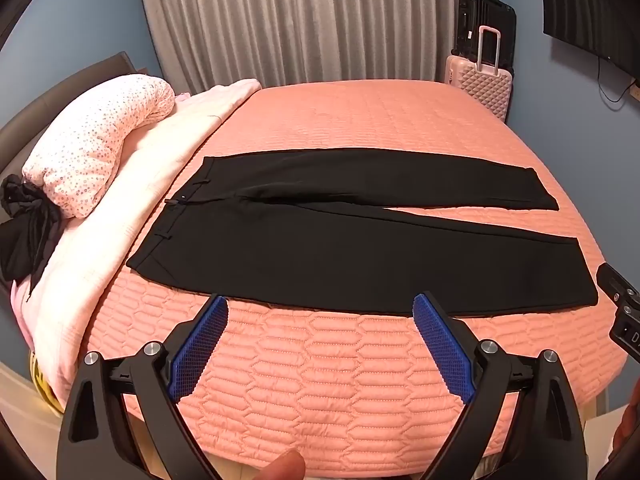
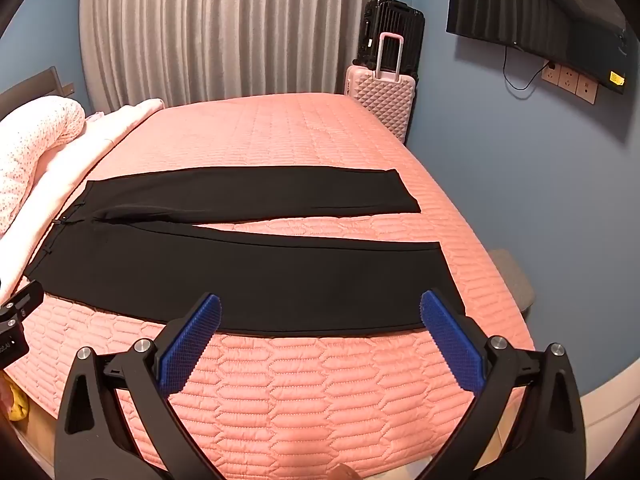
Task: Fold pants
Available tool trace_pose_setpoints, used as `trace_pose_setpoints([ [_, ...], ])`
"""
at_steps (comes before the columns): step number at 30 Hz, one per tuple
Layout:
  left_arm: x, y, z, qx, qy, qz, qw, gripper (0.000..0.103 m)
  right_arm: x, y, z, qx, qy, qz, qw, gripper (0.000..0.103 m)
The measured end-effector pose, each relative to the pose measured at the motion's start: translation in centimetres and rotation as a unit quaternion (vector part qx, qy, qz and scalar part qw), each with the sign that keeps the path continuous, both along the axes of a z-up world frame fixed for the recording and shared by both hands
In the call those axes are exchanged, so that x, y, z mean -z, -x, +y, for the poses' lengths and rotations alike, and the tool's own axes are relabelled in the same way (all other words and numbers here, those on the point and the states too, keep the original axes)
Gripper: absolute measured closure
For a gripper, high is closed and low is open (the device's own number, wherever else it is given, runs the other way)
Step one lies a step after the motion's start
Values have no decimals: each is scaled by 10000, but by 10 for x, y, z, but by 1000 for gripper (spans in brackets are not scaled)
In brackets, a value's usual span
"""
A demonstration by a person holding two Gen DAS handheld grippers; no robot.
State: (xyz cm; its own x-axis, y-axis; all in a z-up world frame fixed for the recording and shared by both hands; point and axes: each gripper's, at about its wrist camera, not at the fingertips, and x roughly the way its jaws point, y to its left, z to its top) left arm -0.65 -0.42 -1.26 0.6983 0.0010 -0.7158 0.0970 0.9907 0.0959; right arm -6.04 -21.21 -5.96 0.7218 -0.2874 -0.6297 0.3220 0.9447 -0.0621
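Pants flat on the pink bed, legs spread, zero folds yet imo. Left gripper & right gripper both wide open, holding nothing.

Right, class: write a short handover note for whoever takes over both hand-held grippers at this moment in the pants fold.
Left hand-held gripper: open, empty, above the bed's near edge.
Right hand-held gripper: open, empty, near the near leg's hem end.
Pants: flat on the bed, waistband left, legs spread apart to the right.
Done: pants laid out.
Left: every fold; probably near leg onto far leg first.
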Motion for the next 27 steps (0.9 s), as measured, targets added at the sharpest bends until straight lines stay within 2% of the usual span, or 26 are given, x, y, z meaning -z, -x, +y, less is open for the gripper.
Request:
trace_pose_setpoints([
  [27, -1, -1, -1, -35, 18, 79, 10000, 11, 2, 1, 2, 4, -2, 11, 10000, 5],
])
